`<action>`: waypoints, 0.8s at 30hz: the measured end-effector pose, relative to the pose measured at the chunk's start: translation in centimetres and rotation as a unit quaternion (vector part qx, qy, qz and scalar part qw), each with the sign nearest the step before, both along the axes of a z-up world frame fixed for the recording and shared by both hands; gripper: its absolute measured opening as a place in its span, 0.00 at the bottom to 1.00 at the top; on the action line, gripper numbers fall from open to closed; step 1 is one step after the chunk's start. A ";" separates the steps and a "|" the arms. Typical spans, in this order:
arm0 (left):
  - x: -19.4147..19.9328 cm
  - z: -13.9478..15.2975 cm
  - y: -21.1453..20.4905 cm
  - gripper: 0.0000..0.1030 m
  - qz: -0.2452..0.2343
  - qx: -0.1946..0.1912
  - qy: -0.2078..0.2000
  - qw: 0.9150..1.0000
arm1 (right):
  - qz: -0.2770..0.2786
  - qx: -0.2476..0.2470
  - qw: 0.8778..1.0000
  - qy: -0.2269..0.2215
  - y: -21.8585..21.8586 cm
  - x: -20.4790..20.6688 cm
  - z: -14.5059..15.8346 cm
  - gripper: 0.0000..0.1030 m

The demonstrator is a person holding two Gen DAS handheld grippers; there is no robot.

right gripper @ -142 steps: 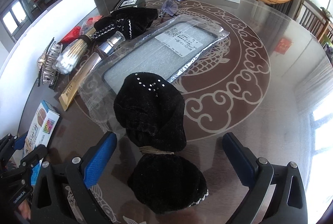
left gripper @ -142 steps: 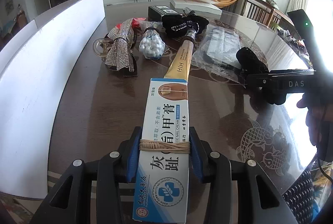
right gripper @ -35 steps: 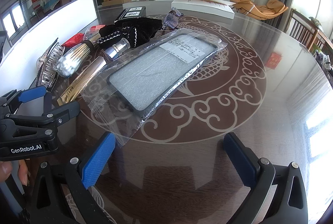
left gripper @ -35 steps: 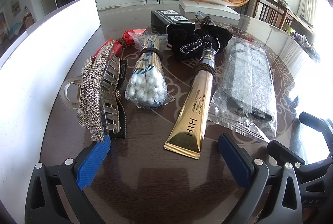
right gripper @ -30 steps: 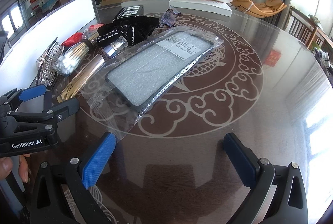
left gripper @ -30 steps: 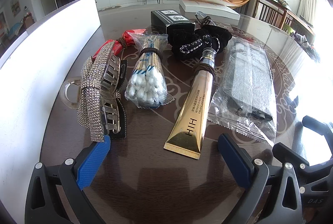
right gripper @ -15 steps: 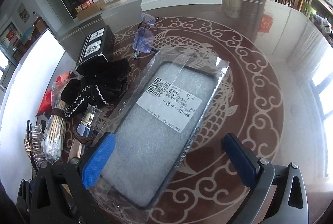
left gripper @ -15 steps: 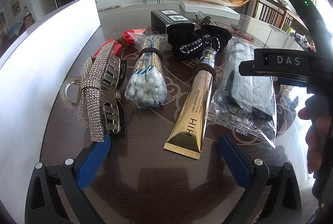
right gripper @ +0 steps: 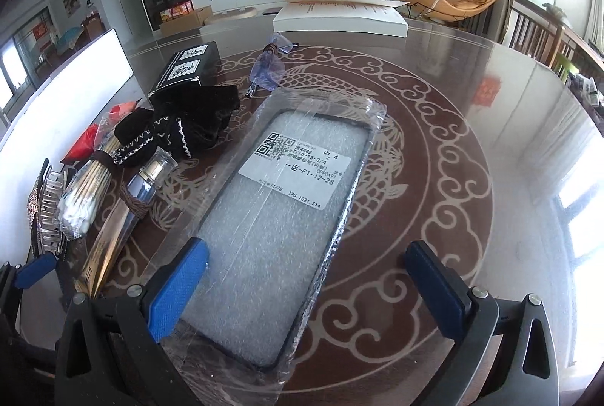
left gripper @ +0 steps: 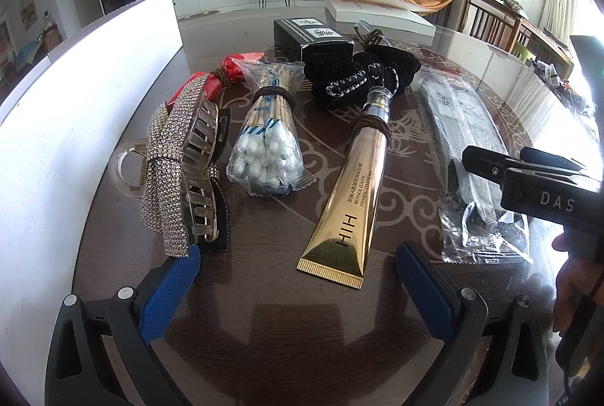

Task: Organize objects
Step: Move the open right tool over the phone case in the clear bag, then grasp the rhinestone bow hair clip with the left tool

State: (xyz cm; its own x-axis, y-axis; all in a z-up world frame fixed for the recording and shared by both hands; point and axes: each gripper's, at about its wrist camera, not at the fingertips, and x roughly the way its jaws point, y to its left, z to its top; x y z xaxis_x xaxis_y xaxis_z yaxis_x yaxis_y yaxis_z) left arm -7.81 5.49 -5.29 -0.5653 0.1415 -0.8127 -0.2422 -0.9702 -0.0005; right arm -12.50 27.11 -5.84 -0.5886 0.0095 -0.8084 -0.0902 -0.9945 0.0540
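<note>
My left gripper (left gripper: 298,289) is open and empty, low over the dark table near the flat end of a gold cream tube (left gripper: 353,202). A rhinestone hair claw (left gripper: 177,168) lies at its left and a bag of cotton swabs (left gripper: 266,142) beyond. My right gripper (right gripper: 305,287) is open, its jaws on either side of the near end of a bagged phone case (right gripper: 287,209). The phone case (left gripper: 468,149) also shows at the right in the left wrist view, with the right gripper (left gripper: 528,179) over its near end.
A black velvet pouch (left gripper: 358,77), a black box (left gripper: 313,36), a red packet (left gripper: 230,66) and a small clear purple bag (right gripper: 270,66) lie farther back. A white board (left gripper: 68,104) stands along the left edge. A white flat box (right gripper: 339,15) sits at the far side.
My right gripper has moved forward and down over the phone case, so the case now lies between its jaws. The left gripper has stayed in place, open.
</note>
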 end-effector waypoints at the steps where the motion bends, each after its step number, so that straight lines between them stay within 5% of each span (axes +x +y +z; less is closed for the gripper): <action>1: 0.0 0.0 0.0 1.00 0.000 0.000 0.000 1.000 | -0.002 0.000 1.000 0.001 0.4 0.5 0.0 1.00; 24: 0.0 0.0 0.0 1.00 0.000 0.000 0.000 1.000 | -0.047 -0.037 0.998 0.035 5.2 8.8 0.9 1.00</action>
